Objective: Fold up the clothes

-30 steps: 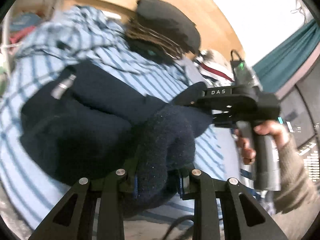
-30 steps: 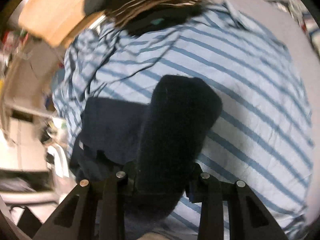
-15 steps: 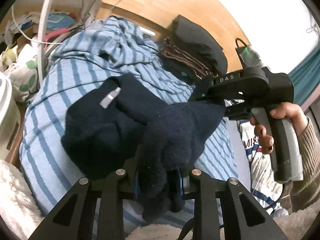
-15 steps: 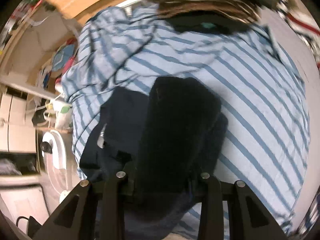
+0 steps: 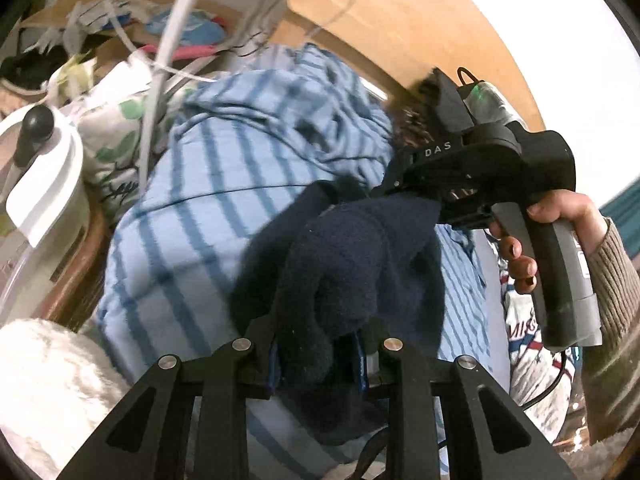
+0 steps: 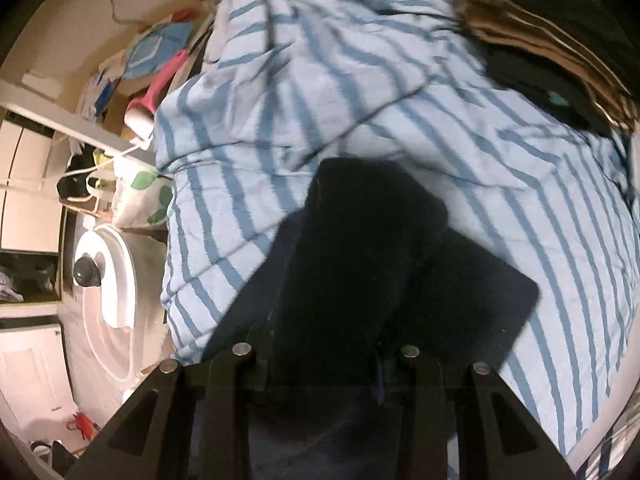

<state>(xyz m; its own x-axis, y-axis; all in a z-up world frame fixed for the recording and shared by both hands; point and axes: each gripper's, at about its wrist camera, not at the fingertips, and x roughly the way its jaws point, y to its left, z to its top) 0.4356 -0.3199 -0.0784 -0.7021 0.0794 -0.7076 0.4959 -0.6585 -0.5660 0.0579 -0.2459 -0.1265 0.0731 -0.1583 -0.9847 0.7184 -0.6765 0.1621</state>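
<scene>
A dark navy fleece garment hangs above the blue-striped bedding. My left gripper is shut on a bunched fold of it at the bottom of the left wrist view. My right gripper, held by a hand, grips the garment's far edge. In the right wrist view the same navy fleece garment fills the space between my right gripper fingers and drapes down over the striped bedding.
A stack of folded dark and brown clothes lies at the bed's far end. A white appliance lid with a black knob and cluttered shelves stand left. A white fluffy blanket sits low left. A wooden headboard rises behind.
Both grippers have lifted the navy garment higher and swung left over the bedding. The label side of the garment has dropped out of sight, and the white appliance has come into view.
</scene>
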